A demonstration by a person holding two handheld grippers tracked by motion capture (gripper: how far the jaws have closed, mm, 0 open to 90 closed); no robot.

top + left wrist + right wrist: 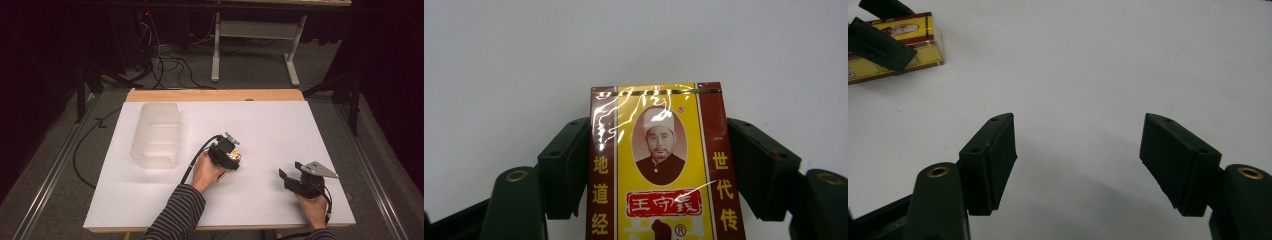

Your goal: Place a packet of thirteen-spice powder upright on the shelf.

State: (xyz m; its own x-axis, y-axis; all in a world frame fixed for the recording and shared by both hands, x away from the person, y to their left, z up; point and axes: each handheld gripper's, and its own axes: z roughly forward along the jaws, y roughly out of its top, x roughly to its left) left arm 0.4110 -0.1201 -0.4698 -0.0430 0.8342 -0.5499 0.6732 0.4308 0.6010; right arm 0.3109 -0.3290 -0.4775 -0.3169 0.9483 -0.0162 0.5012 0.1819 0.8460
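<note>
Black pads of the left hand-held gripper (659,170) sit nearest the lens in its own view, pinching a yellow-and-maroon cellophane-wrapped cardboard packet (659,165) by its two long edges — the jaws press flat on either side, and the packet's long axis runs straight out along them toward twelve o'clock. From above, that left hand-held gripper (231,156) lies near the middle of the white desk (280,130), the packet (234,158) still low against the surface under it.

Right hand-held gripper (1078,165) stands spread wide with nothing between its pads; from above, it (290,180) rests at about four o'clock from the packet, well apart. In its own view the packet (893,42) lies off at ten o'clock.

A clear ribbed plastic bin (156,134) sits at about ten o'clock from the held packet — the likely goal, I judge. The left hand is nearer to it, so a lift and a carry up-left seems to be what follows.
</note>
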